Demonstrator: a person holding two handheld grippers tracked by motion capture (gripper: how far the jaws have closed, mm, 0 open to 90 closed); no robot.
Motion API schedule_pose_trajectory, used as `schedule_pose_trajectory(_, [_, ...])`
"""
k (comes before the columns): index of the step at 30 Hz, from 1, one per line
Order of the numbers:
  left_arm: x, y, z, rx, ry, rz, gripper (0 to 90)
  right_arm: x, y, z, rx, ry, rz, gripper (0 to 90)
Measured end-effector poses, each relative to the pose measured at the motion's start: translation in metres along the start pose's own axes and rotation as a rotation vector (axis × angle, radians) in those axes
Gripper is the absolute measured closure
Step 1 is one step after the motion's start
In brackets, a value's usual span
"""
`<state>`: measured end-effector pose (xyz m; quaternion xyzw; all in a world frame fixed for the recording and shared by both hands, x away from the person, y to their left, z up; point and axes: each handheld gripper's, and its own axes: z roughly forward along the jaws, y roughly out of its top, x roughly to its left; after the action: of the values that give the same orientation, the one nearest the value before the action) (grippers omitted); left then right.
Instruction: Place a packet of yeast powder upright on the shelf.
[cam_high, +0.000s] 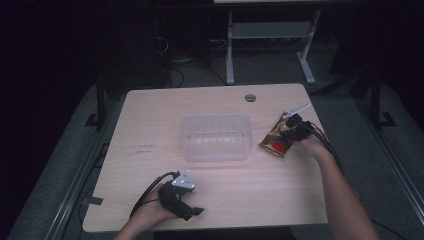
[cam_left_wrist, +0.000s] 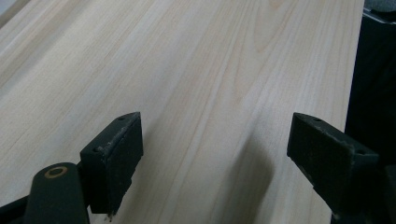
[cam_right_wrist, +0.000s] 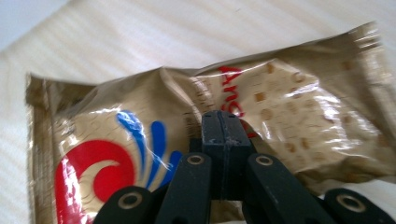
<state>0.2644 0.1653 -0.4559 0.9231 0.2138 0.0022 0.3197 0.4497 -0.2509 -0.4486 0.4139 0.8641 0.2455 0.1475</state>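
Glossy foil of the snack packet may slip: the right gripper pinches only 1 thin fold; the left gripper waits wide open.

Only the clear tub (mid-table) blocks the way; bare table lies open around it.

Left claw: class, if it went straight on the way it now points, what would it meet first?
Probably nothing on the table: the left claw stands open over bare wooden table, and the left gripper view shows free tabletop ahead up to the table's edge, though depth is hard to judge.
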Motion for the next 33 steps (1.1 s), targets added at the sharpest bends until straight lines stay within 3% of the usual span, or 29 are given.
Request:
schedule_pose_trajectory(1, [-0.001,0.001,0.0,-0.002,-0.001,0.001,17.9,0.005,0.001,0.001,0.017,-0.005,-0.024,89.9])
schedule_pose_trajectory(10, [-0.002,0.001,0.002,-0.005,-0.002,-0.002,17.9,0.025,-0.001,-0.003,0.047,0.026,-0.08,89.9])
schedule_pose_trajectory(14, [-0.002,0.002,0.001,0.0,0.0,0.007,17.9,0.035,-0.005,-0.006,0.041,0.034,-0.09,89.9])
schedule_pose_trajectory(20, [-0.002,0.002,0.001,-0.003,0.001,0.007,17.9,0.051,-0.014,-0.013,0.028,0.082,-0.081,89.9])
schedule_pose_trajectory(24, [-0.003,0.003,0.0,-0.003,0.002,0.01,17.9,0.062,-0.017,-0.017,0.035,0.092,-0.107,89.9])
schedule_pose_trajectory(33, [-0.002,0.002,-0.003,-0.01,0.013,0.007,17.9,0.101,-0.029,-0.028,0.029,0.153,-0.137,89.9])
